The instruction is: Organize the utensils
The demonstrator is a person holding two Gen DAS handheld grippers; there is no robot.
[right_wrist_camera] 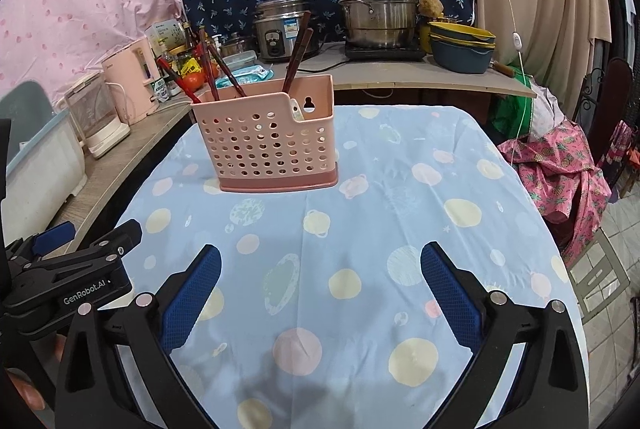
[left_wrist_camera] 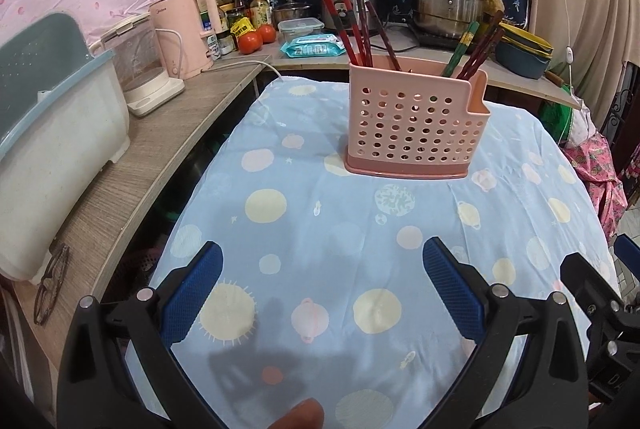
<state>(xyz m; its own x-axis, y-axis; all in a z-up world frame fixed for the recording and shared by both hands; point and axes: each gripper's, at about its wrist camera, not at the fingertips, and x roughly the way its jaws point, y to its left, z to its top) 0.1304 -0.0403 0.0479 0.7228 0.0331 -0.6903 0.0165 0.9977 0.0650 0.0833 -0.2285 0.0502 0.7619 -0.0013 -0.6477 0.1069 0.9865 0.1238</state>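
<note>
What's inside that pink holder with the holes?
Chopsticks stand in the pink holder: dark red ones on one side, a green one with more red ones on the other. Their lower ends are mostly hidden behind the wall.

L gripper (left_wrist_camera: 322, 283) – jaws wide apart, nothing btwn, angled down | R gripper (right_wrist_camera: 320, 283) – jaws spread full, empty, angled down | both side by side, fingertip (left_wrist_camera: 298, 415) at btm edge

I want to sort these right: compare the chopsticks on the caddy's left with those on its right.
The left chopsticks are all dark red and fan leftward; the right chopsticks lean rightward, and one of them is green. The left bunch looks fuller. Both stand in the pink caddy, tips down.
</note>
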